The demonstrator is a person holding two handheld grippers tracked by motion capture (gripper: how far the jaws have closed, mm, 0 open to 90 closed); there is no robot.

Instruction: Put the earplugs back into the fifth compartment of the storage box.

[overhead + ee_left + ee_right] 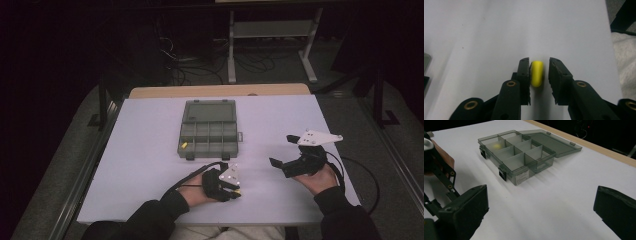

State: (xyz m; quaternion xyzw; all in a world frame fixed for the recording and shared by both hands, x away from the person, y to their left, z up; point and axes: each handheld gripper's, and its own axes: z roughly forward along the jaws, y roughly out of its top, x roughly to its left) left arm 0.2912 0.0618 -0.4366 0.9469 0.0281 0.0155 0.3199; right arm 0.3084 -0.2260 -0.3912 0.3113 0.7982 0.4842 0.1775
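Item: yellow capsule, lying on the white surface between the jaws of your left claw, near the front edge and well short of the compartment box; one jaw is touching it, the other is standing just off, so nothing is gripped yet. You are closing on it: keep it centred and squeeze evenly so it isn't rolling out. Right claw: released, jaws wide, holding nothing.

Dim room, dark surround; white table evenly lit; soft shadows; slightly grainy.
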